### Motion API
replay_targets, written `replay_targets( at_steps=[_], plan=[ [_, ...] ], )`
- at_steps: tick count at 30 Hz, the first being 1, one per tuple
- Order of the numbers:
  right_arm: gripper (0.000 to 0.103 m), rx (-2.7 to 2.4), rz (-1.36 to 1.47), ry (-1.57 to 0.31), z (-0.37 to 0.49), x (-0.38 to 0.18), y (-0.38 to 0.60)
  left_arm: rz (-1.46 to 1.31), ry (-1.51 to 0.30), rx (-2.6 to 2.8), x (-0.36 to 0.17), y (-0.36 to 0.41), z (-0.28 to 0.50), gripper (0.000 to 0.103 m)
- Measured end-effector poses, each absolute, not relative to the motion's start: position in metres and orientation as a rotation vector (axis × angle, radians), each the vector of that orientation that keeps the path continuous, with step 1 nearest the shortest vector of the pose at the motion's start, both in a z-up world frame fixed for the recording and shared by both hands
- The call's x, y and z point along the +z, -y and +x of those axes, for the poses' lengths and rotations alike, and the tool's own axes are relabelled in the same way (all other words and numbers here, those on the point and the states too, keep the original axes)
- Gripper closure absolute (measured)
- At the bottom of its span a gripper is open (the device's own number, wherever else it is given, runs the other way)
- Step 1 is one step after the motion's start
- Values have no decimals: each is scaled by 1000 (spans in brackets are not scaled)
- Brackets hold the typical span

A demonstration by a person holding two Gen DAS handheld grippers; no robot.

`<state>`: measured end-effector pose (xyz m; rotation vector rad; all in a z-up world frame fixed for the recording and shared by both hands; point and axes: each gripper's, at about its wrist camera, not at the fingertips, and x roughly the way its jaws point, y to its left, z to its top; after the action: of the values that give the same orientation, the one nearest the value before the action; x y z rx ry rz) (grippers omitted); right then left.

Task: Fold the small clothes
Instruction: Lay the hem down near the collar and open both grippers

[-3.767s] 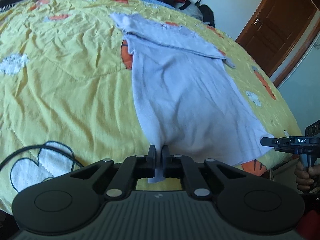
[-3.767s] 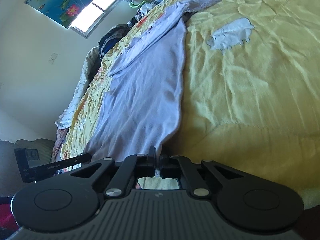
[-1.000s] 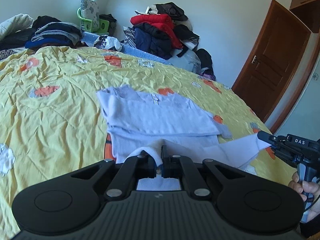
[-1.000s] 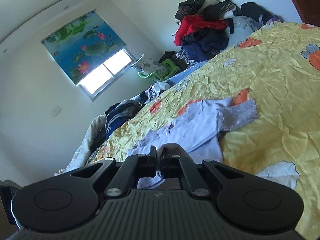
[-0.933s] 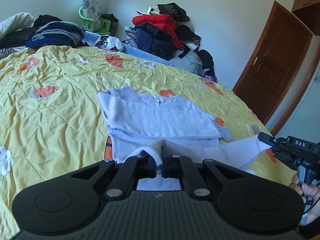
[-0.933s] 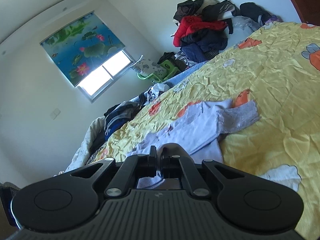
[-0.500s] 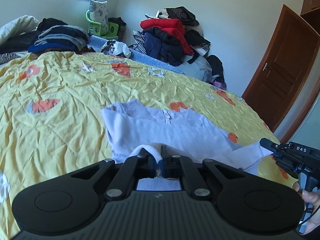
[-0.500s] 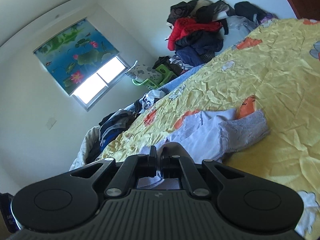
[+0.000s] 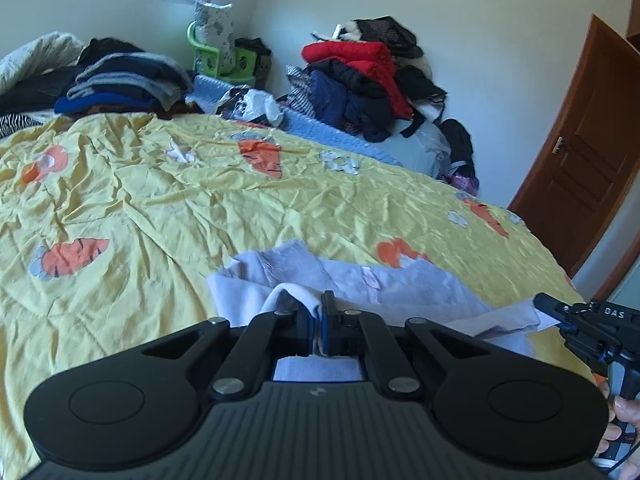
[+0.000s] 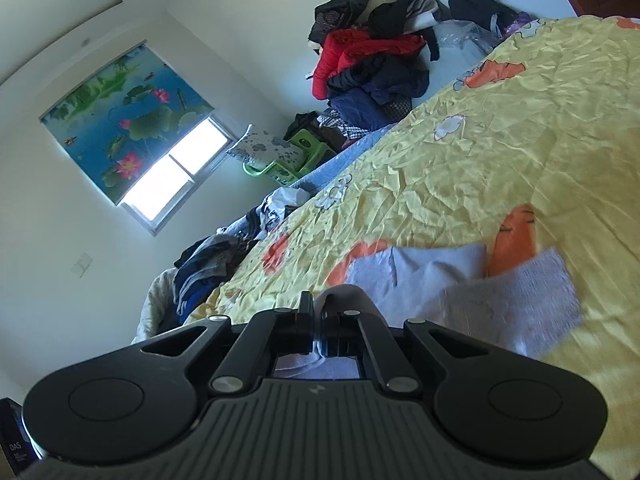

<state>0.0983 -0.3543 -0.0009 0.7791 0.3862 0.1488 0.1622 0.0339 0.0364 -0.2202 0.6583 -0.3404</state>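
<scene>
Lavender cloth is pinched in both tongs: the left tongs and right tongs each clamp an edge of the small garment, which lies on the yellow bedspread. Beyond, piled clothes sit against the wall.

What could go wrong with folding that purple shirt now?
The left hand-held gripper pinches only a thin bit of the lilac shirt hem, so it might slip out. The sleeve sticks out sideways on the yellow bedspread and may end up bunched, leaving the fold crooked.
</scene>
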Motion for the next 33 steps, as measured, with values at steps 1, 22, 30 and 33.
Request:
replay_targets(
  at_steps=[1,22,30,33],
  plan=[
    [97,144,786,-386,105,-2,356,-219,-667,-336,34,-33,169,100],
    [87,69,873,-505,205,-43,369,-241,-778,-263,-7,-21,269,99],
    [63,-7,884,-531,222,-56,380,-305,-863,-240,-21,-26,299,96],
    [62,-20,810,-506,216,-46,374,-306,-846,-221,-15,-27,303,80]
  ],
)
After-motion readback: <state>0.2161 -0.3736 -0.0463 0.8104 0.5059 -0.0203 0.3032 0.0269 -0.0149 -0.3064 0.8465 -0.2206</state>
